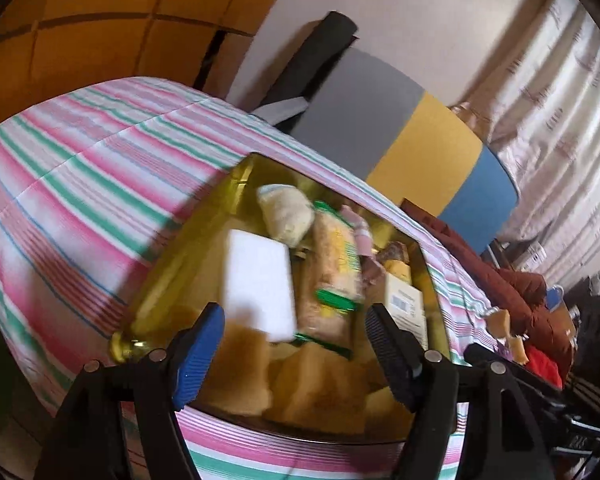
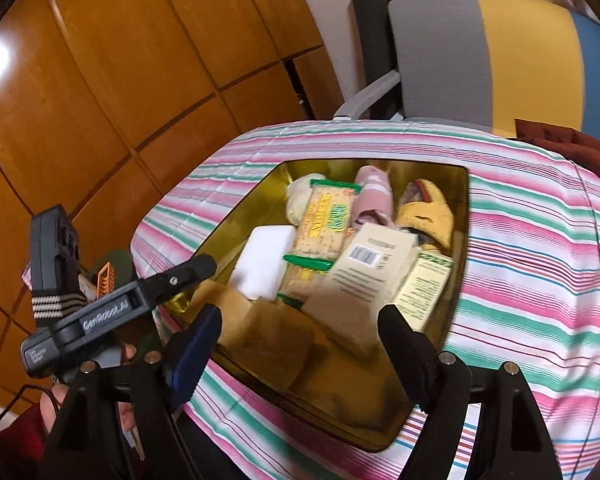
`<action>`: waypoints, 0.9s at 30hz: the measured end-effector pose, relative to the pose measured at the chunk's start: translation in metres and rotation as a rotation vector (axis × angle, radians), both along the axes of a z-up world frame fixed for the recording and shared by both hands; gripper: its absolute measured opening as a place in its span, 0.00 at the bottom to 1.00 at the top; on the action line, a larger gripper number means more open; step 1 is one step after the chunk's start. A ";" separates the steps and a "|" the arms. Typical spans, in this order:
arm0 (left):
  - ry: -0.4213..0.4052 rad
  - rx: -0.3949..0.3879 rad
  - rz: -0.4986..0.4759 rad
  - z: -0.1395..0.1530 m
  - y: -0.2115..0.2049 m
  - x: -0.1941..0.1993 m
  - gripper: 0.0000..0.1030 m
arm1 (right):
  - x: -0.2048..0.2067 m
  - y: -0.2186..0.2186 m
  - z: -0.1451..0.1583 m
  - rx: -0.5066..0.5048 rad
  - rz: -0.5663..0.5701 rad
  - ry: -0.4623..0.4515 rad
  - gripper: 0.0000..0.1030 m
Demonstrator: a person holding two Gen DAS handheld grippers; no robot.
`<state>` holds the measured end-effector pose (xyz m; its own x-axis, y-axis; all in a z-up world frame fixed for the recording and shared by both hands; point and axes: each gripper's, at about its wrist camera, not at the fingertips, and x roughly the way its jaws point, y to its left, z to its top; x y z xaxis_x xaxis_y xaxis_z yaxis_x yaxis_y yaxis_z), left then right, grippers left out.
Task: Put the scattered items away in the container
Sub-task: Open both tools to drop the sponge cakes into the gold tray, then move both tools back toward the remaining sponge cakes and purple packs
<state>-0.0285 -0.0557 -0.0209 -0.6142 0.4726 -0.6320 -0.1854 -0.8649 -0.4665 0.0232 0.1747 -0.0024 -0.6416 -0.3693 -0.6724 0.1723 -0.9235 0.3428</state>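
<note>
A: Tin (image 2: 458,216) sits on your striped bedspread (image 2: 540,248), gold inside, already loaded: white block (image 2: 266,260), cracker pack (image 2: 324,224), barcoded box (image 2: 364,276), pink sock (image 2: 374,196), yellow slipper (image 2: 428,216).

B: Grippers?

A: Your left gripper (image 1: 296,356) is spread wide, nothing between the fingers, hovering over the tin's near end. Your right gripper (image 2: 300,354) is wide too, empty, above the near rim.

B: Anything blurred?

A: Left wrist view is smeared; tan items at the tin's near end (image 1: 312,392) can't be identified. Your left gripper's body shows at left in the right wrist view.
</note>
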 end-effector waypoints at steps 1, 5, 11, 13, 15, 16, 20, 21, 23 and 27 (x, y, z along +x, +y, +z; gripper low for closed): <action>0.002 0.002 -0.008 0.001 0.003 0.002 0.72 | 0.002 0.005 0.001 -0.001 -0.010 0.003 0.79; 0.019 0.018 -0.057 0.008 0.023 0.008 0.72 | 0.011 0.024 0.006 0.000 -0.049 0.014 0.79; 0.040 0.007 -0.144 0.021 0.062 0.016 0.72 | 0.027 0.067 0.011 0.004 -0.134 0.024 0.80; 0.046 0.002 -0.181 0.025 0.078 0.020 0.72 | 0.033 0.085 0.012 0.002 -0.171 0.021 0.80; 0.053 -0.005 -0.222 0.028 0.094 0.025 0.72 | 0.038 0.101 0.012 0.003 -0.206 0.019 0.80; 0.055 -0.008 -0.238 0.029 0.100 0.026 0.72 | 0.040 0.108 0.012 0.003 -0.218 0.017 0.80; 0.070 -0.035 -0.331 0.033 0.138 0.035 0.72 | 0.053 0.141 0.012 0.020 -0.276 0.013 0.80; 0.071 -0.038 -0.347 0.033 0.143 0.036 0.72 | 0.056 0.150 0.012 0.029 -0.289 0.012 0.80; 0.075 -0.054 -0.396 0.033 0.164 0.042 0.72 | 0.063 0.167 0.012 0.045 -0.320 0.008 0.80; 0.066 -0.071 -0.481 0.028 0.197 0.051 0.72 | 0.077 0.215 0.011 0.069 -0.408 -0.004 0.80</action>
<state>0.0226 0.1414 0.0073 -0.3768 0.6694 -0.6402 -0.5986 -0.7034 -0.3832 0.1001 0.3894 0.0085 -0.7235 -0.0394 -0.6892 -0.2137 -0.9366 0.2778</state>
